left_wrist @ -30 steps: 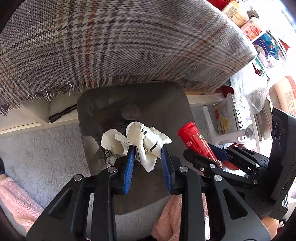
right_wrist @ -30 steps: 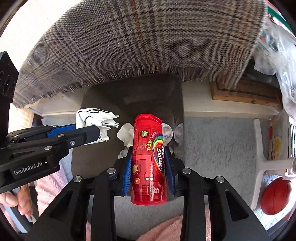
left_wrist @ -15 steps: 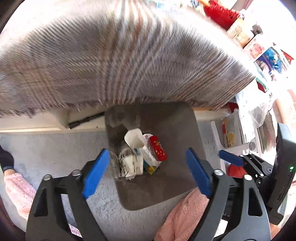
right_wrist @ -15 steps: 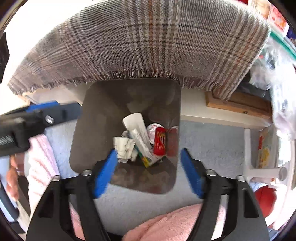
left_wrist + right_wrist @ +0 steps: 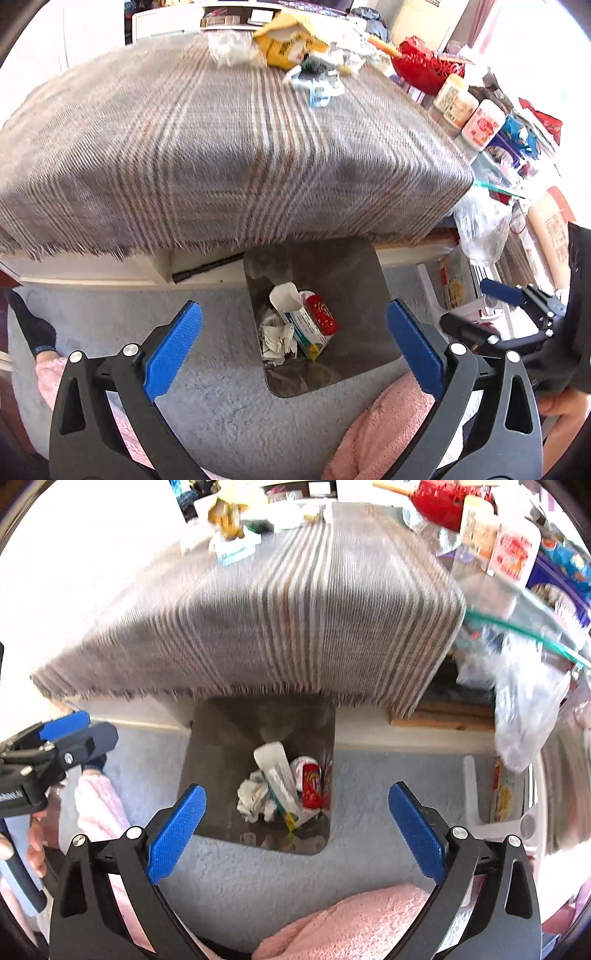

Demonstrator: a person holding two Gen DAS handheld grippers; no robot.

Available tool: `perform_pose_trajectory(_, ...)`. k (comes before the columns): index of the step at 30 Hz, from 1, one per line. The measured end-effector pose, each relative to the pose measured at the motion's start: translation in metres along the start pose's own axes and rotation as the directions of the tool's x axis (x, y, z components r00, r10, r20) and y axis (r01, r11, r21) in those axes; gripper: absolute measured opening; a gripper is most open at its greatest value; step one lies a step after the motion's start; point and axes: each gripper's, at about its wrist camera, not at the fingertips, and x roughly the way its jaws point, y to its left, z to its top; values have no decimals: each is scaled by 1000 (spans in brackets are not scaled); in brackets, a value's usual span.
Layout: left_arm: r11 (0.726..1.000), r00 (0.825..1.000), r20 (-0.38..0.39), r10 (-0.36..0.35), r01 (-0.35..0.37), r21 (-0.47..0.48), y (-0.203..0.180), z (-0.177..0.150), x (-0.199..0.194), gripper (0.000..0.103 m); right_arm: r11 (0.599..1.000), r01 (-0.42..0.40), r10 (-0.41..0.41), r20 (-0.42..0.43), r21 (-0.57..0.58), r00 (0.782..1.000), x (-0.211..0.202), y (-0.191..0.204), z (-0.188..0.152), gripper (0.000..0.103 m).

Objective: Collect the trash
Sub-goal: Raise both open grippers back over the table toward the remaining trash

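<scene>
Hanging over a dark bin (image 5: 347, 280) on the grey carpet (image 5: 207, 398), both tools point down at the trash inside it. The left hand-held gripper (image 5: 294, 343) has its blue jaws still opening, already very wide, and nothing is between them; the bin's contents lie well below, seen in the gap. The right hand-held gripper (image 5: 295, 819) is the same: jaws opening wide, empty.

In the bin lie a crumpled white paper (image 5: 279, 338), a red candy tube (image 5: 323, 314) and a long white carton (image 5: 299, 317), all touching each other near the bin's left wall in the left view. The paper sits left of the carton, the tube right of it.

Behind the bin stands a tabletop under a checked cloth (image 5: 221, 155), with more wrappers (image 5: 291, 44) at its far edge.
</scene>
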Motion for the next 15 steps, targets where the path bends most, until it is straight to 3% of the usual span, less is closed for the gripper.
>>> perform_pose_trajectory(8,1000,999,46,-1,0,13,8,42,-17,95,999,-23,18,95,49,995,-31,-13,54,100)
perform_pose_trajectory(15,999,997,70,22,-26,48,7,90,-8,95,990,-67,43,188,121,981,-37,-32,120,100)
